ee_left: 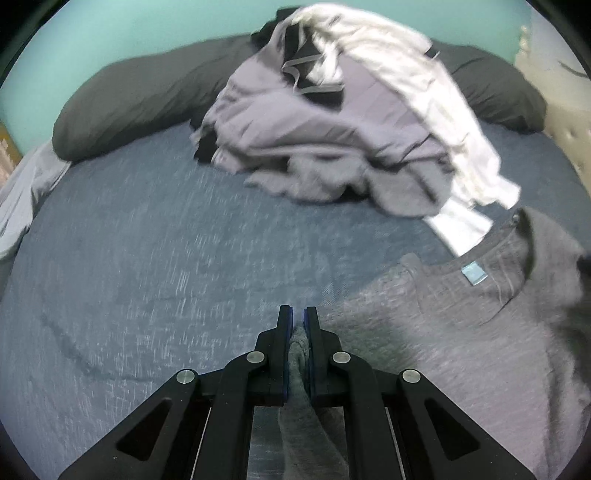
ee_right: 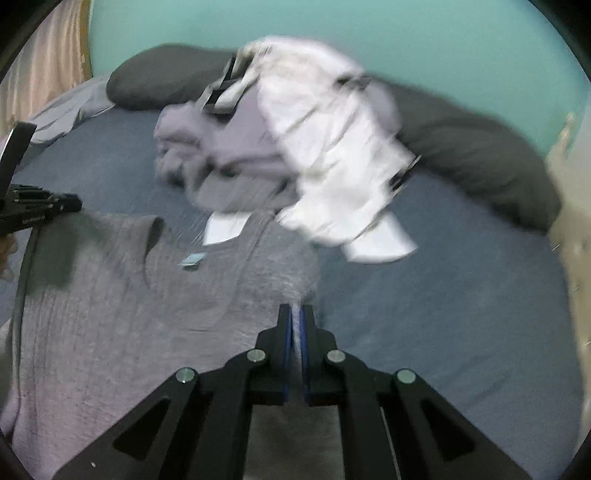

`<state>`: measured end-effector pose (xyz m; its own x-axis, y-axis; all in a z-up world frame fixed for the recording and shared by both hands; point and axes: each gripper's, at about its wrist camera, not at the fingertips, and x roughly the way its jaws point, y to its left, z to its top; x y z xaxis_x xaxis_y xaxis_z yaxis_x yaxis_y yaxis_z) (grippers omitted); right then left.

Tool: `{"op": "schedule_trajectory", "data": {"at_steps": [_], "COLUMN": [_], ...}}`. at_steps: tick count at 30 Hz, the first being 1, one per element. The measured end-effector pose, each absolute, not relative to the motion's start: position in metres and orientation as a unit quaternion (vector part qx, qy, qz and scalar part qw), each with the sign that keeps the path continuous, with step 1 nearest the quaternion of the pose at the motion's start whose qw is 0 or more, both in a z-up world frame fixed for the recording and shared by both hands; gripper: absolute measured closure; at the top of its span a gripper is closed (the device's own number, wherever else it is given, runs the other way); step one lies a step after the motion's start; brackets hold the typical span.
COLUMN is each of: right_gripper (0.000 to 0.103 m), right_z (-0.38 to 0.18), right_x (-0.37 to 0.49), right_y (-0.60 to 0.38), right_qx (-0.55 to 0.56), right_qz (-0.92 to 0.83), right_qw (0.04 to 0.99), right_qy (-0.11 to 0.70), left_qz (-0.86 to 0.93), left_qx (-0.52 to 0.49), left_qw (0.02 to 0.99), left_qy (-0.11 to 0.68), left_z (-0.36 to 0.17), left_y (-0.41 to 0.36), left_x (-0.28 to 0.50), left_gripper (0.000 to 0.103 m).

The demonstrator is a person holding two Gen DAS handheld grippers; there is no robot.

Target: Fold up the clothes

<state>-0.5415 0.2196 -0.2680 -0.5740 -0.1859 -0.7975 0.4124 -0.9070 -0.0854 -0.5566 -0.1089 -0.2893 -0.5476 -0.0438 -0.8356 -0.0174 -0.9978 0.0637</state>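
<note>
Bed [ee_left: 147, 258], blue sheet: grey T-shirt [ee_left: 480, 314] at the fingers; clothes pile [ee_left: 314, 129] beyond; dark pillows [ee_left: 129, 99] farthest.

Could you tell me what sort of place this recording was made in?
Most likely a bedroom: the work surface is a bed with a blue sheet, dark pillows lie along a teal wall, and a pile of unfolded clothes sits on the bed.

R tool [ee_right: 295, 314] clamped on grey shirt [ee_right: 122, 295] edge, over blue bed [ee_right: 461, 314]. L tool [ee_right: 55, 205] at shirt's far side. Clothes pile [ee_right: 295, 147] behind, blurred.
</note>
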Motion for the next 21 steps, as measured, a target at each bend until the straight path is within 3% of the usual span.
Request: {"op": "schedule_trajectory", "data": {"at_steps": [7,10,12,14,21], "right_gripper": [0.097,0.096,0.09,0.088,0.081], "right_z": [-0.325,-0.311,-0.296,-0.278,-0.243], "right_x": [-0.549,-0.547,-0.544,-0.54,-0.491], "right_y": [0.215,0.231,0.247,0.268,0.33], "right_qx": [0.494,0.475,0.463,0.445,0.436], "right_qz": [-0.848,-0.86,-0.868,-0.877,-0.881], "right_qw": [0.185,0.185,0.182,0.181,0.167], "right_qy": [0.057,0.025,0.0,-0.029,-0.072], "left_qz": [-0.86,-0.864,-0.868,-0.872,-0.874], "left_qx": [0.509,0.503,0.495,0.486,0.473], "left_qw": [0.005,-0.016,-0.02,-0.022,-0.021], "left_qy": [-0.034,-0.003,0.024,0.056,0.106], "left_z": [-0.316,-0.309,-0.299,-0.286,-0.244], "left_y": [-0.116,-0.123,-0.132,-0.145,-0.178], "left_x": [-0.556,-0.55,-0.543,-0.534,-0.474], "left_gripper": [0.092,0.083,0.065,0.06,0.056]}}
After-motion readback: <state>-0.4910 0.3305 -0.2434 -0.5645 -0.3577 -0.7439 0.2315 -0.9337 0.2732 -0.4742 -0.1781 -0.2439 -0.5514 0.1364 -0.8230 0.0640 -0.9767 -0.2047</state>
